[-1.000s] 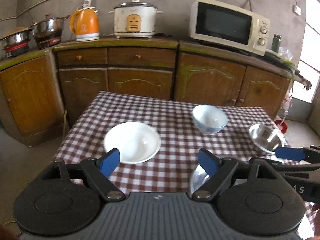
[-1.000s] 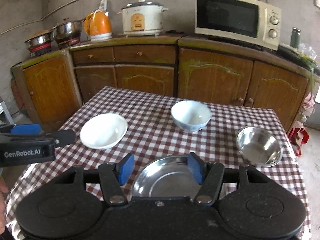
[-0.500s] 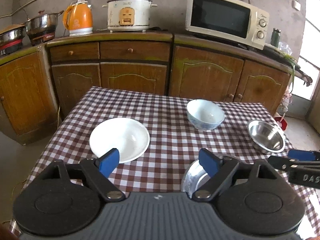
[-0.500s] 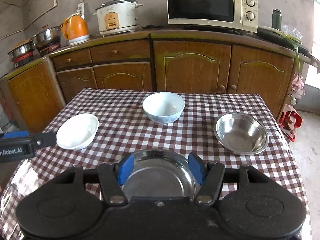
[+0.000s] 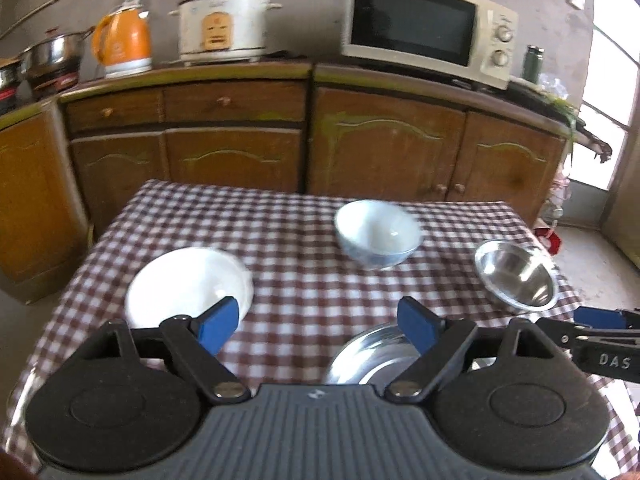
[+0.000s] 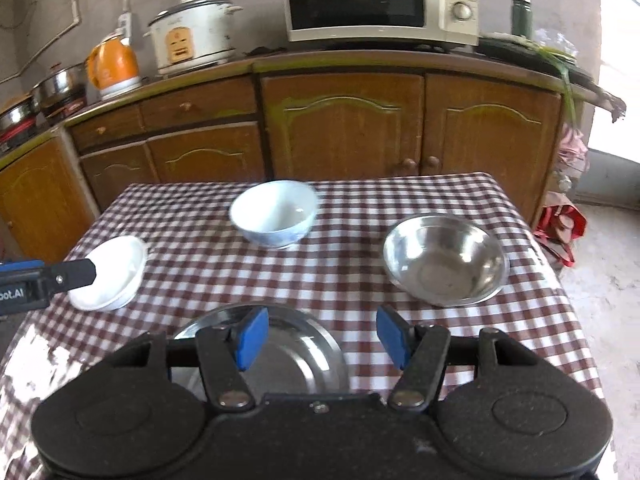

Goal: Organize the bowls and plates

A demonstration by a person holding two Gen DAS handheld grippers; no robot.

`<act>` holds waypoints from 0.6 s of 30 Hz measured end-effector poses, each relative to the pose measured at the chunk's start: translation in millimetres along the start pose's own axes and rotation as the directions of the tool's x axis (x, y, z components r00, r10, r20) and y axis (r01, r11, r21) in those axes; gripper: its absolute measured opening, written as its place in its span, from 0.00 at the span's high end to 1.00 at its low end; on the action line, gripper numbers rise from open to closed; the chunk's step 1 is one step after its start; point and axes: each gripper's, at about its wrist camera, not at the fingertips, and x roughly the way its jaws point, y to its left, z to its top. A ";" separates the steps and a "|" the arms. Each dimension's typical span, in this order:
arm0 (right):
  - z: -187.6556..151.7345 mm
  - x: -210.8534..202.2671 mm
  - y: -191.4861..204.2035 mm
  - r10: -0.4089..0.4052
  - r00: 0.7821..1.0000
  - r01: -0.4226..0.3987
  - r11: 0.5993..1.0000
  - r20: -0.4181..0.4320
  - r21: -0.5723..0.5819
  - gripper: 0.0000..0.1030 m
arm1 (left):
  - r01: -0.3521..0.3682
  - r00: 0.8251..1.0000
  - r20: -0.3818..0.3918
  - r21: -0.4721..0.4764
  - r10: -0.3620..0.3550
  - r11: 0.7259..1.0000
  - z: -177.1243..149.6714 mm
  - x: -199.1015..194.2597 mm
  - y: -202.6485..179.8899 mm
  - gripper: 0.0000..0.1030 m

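On the checked table sit a white plate (image 5: 188,286) (image 6: 110,274) at the left, a white and blue bowl (image 5: 378,232) (image 6: 274,212) at the back middle, a steel bowl (image 5: 516,280) (image 6: 444,258) at the right and a steel plate (image 5: 370,354) (image 6: 280,344) at the front. My left gripper (image 5: 318,326) hovers open above the cloth between the white plate and the steel plate, holding nothing. My right gripper (image 6: 322,336) is open above the steel plate's far rim, empty too. Each gripper's side shows at the edge of the other's view.
The table (image 6: 352,200) ends close behind the bowls, with wooden cabinets (image 6: 340,128) beyond. On the counter stand a microwave (image 5: 428,36), a rice cooker (image 5: 222,26), an orange kettle (image 5: 122,44) and pots (image 5: 52,58). A red bag (image 6: 560,228) lies on the floor at the right.
Both grippers have moved toward the right and a little lower over the table, so the dishes have slid leftward in both views. Their jaws stand as before.
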 end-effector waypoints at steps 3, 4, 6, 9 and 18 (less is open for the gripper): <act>4.0 -0.4 -21.0 -0.029 1.000 0.029 0.999 0.011 0.016 0.30 | 0.031 0.999 0.010 0.027 -0.031 0.999 5.1 4.5 -20.4 0.13; 5.1 -0.7 -27.9 -0.039 0.999 0.039 0.999 0.014 0.020 0.30 | 0.042 0.999 0.013 0.036 -0.043 0.998 7.1 5.3 -27.2 0.13; 8.4 -1.8 -41.8 -0.060 0.998 0.060 0.998 0.020 0.030 0.30 | 0.064 0.998 0.016 0.048 -0.064 0.997 11.1 7.9 -40.0 0.13; 14.1 -4.2 -65.1 -0.093 0.995 0.092 0.995 0.031 0.049 0.30 | 0.090 0.996 0.019 0.059 -0.091 0.994 16.1 13.6 -56.6 0.13; 24.1 -2.7 -119.3 -0.168 0.985 0.163 0.982 0.040 0.095 0.30 | 0.122 0.992 0.005 0.110 -0.124 0.986 28.0 45.6 -100.2 0.13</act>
